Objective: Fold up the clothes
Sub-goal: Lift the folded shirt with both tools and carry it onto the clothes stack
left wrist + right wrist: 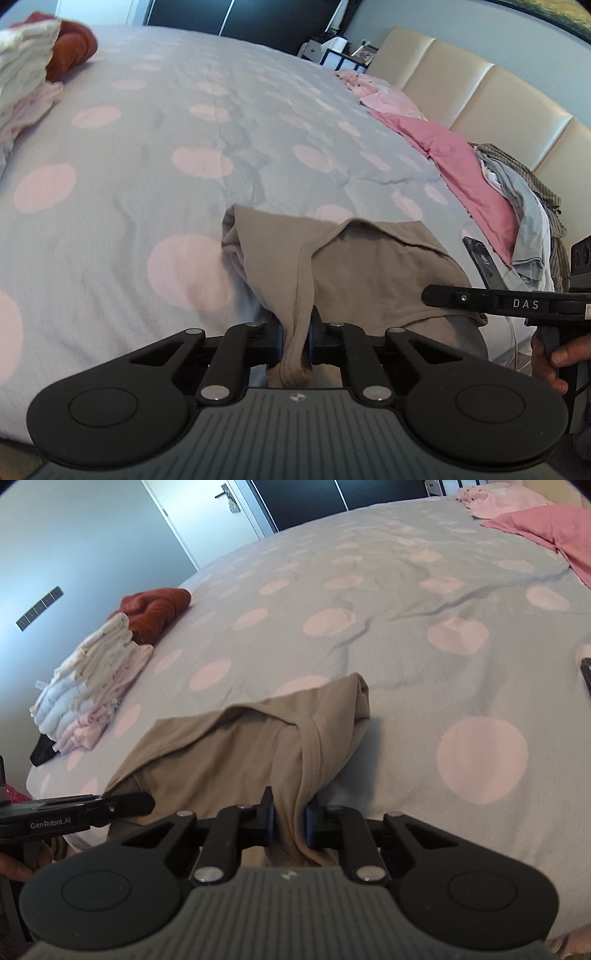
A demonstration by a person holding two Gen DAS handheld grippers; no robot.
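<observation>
Left wrist: our left gripper and right gripper jaws pinch shirt hem; we keep it taut, carry toward 12 o'clock on bed.

Black hand-held gripper with silver rivets, blue pads, ribbed grey body.

"DAS" on right gripper, "GenRobot.AI" on left gripper
</observation>
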